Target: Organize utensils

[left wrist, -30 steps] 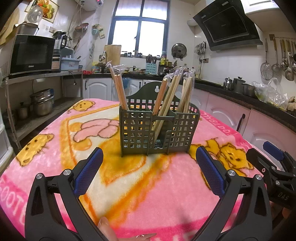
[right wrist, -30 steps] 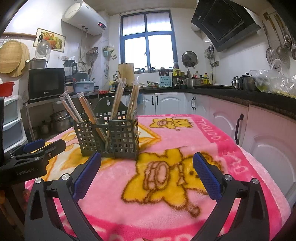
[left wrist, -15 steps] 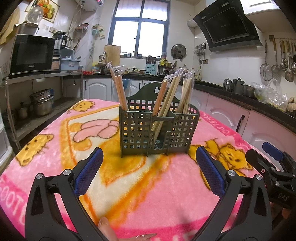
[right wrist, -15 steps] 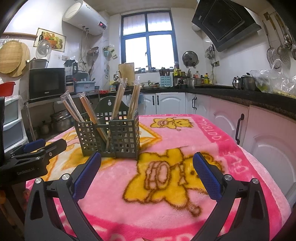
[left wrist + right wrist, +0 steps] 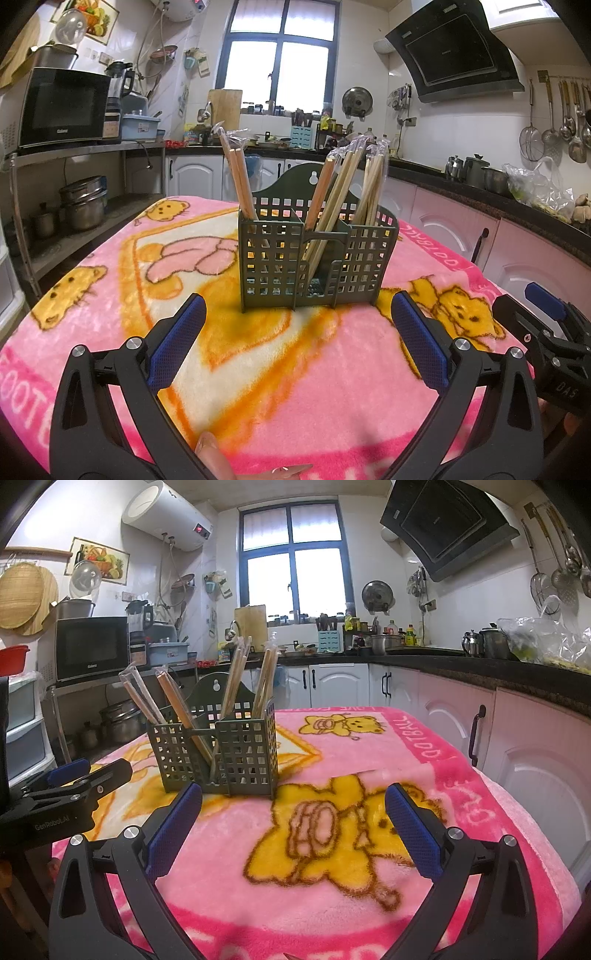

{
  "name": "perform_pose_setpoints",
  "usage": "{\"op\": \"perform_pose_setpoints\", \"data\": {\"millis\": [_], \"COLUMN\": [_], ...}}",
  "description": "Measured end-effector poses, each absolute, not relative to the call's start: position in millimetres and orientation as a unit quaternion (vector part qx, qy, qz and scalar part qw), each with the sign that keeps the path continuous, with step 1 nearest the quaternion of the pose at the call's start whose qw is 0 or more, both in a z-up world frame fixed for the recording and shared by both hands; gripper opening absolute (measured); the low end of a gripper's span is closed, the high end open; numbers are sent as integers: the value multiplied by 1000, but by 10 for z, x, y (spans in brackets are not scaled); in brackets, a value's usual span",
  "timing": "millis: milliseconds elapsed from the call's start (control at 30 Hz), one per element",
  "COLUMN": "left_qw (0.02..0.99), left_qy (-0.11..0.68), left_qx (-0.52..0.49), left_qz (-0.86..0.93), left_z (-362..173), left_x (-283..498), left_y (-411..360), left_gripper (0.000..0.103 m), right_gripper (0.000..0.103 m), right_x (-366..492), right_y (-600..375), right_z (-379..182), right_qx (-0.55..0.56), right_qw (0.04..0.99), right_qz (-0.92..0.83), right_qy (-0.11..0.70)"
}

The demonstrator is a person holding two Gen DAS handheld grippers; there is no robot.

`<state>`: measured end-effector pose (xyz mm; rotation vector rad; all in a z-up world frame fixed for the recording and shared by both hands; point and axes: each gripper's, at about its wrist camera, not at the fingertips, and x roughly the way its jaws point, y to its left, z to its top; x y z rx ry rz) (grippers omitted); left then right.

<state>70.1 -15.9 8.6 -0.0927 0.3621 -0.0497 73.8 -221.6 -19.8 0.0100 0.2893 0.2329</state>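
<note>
A dark green slotted utensil holder stands upright on the pink cartoon blanket; it also shows in the right wrist view. Several wrapped pairs of wooden chopsticks stand in its compartments, also seen in the right wrist view. My left gripper is open and empty, a short way in front of the holder. My right gripper is open and empty, to the holder's right, over a yellow bear print.
The blanket-covered table sits in a kitchen. Pink cabinets stand close on the right. A metal shelf with a microwave and pots stands on the left. The counter and window lie beyond.
Both grippers have drifted very slightly; the holder and chopsticks have not moved. Both stay open and empty.
</note>
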Motion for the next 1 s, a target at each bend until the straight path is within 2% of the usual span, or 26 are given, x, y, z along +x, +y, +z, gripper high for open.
{"op": "perform_pose_setpoints", "data": {"millis": [1000], "left_qw": [981], "left_qy": [184], "left_qx": [-54], "left_qz": [-35], "left_z": [89], "left_x": [720], "left_y": [-145], "left_gripper": [92], "right_gripper": [97], "right_x": [714], "right_y": [-2190], "right_z": [-151], "right_qx": [5], "right_qw": [985], "right_qz": [105], "right_qy": [139]}}
